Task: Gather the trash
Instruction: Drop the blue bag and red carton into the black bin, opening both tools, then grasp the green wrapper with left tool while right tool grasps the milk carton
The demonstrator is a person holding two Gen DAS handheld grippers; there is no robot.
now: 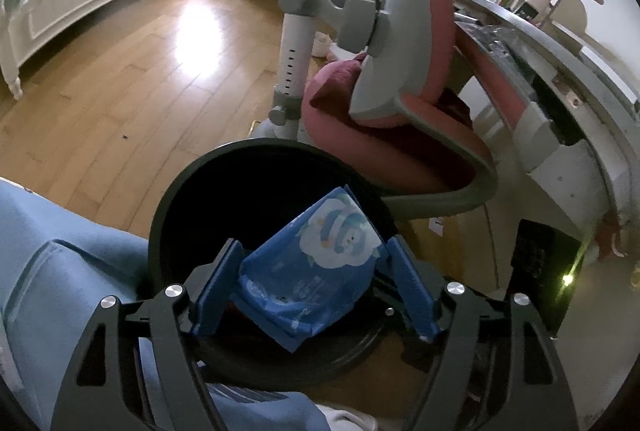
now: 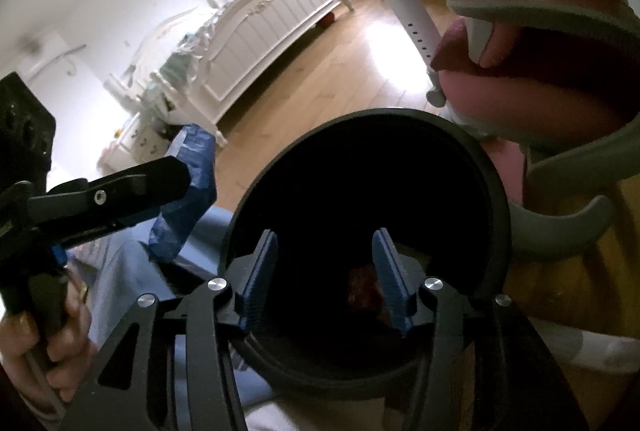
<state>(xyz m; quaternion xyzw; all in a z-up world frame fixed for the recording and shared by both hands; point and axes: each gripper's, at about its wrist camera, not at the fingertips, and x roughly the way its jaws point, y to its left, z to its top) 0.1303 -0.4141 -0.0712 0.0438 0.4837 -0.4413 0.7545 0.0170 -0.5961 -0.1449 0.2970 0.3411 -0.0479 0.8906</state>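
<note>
the left tool [image 1: 312, 285] grips a blue wrapper [image 1: 308, 271] over the black bin's [image 1: 168, 199] mouth, placed so a release likely drops it inside. the right tool [image 2: 325, 281] hangs released and empty above the same bin on the floor [image 1: 132, 71].

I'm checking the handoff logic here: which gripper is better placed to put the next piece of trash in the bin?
Left. The left gripper is shut on the blue wrapper right above the open black bin, so it probably only needs to let go. The right gripper is open and empty over the bin.
</note>
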